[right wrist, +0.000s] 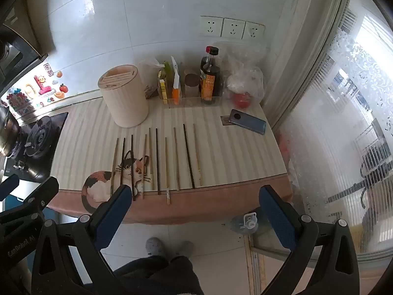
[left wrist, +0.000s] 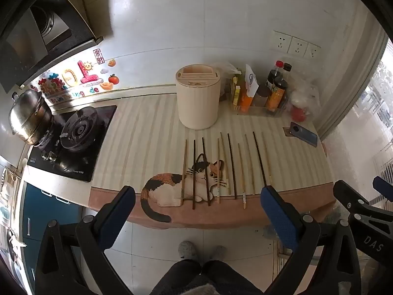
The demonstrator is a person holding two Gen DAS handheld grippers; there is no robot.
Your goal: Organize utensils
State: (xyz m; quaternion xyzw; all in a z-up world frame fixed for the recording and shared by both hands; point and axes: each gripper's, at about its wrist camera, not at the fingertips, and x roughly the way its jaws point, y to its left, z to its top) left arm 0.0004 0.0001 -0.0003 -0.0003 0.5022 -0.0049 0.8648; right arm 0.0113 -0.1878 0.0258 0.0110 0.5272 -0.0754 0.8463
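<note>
Several chopsticks (left wrist: 231, 167), some dark and some pale wood, lie side by side on a striped cat-print mat (left wrist: 147, 137); they also show in the right wrist view (right wrist: 167, 162). A cream cylindrical utensil holder (left wrist: 198, 97) with slots on top stands behind them, seen too in the right wrist view (right wrist: 124, 95). My left gripper (left wrist: 197, 196) is open and empty, held in front of the counter's near edge. My right gripper (right wrist: 195, 196) is open and empty, beside it to the right.
A gas stove (left wrist: 73, 132) with a steel pot (left wrist: 29, 118) is at the left. Sauce bottles and packets in a clear tray (right wrist: 196, 83), a plastic bag (right wrist: 245, 81) and a phone (right wrist: 248, 121) sit at the back right. A window is on the right.
</note>
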